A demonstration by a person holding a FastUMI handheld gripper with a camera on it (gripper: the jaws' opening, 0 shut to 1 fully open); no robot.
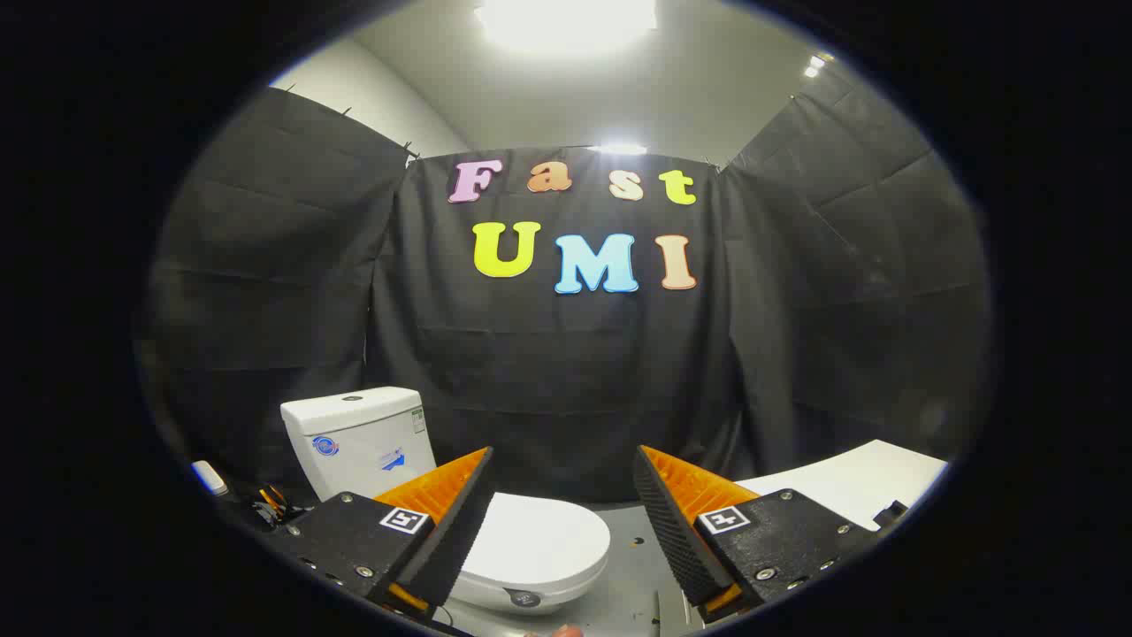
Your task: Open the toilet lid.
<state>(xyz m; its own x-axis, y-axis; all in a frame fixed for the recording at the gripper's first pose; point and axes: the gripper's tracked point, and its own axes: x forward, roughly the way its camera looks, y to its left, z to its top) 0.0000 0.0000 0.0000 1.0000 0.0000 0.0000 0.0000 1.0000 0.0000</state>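
White toilet lid (539, 540), white cistern (358, 438) with blue stickers, grey floor (632, 575), white tabletop (849, 482)

The booth is lit pretty hard from a blown-out ceiling light (566, 22). Glare is seen on the toilet lid (539, 535), and straight lines get bent near the edges.

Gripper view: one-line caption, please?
Open gripper poised above the closed toilet lid, white tank behind.
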